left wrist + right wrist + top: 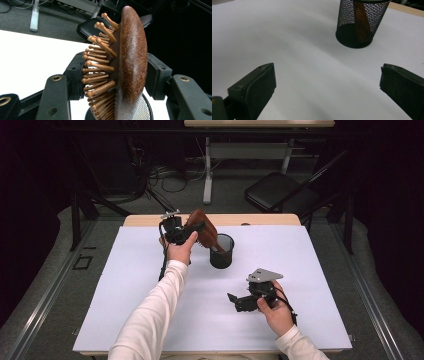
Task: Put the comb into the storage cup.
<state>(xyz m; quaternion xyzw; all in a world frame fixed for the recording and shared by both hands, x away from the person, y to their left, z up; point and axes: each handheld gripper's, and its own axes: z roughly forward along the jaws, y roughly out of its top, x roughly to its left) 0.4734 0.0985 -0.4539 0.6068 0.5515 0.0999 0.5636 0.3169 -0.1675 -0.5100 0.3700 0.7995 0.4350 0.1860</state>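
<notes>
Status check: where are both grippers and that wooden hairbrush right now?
Left gripper around brown wooden hairbrush head, handle down in black mesh cup. Right gripper open, nothing between its fingers, low over white table. Nothing in the way.

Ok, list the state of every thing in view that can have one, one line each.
wooden hairbrush: tilted, handle down inside the cup, head between the left gripper's jaws.
mesh cup: upright on the white table, holding the brush handle.
left gripper: around the brush head; whether the pads still press on it is unclear.
right gripper: open, empty, low over the table.
</notes>
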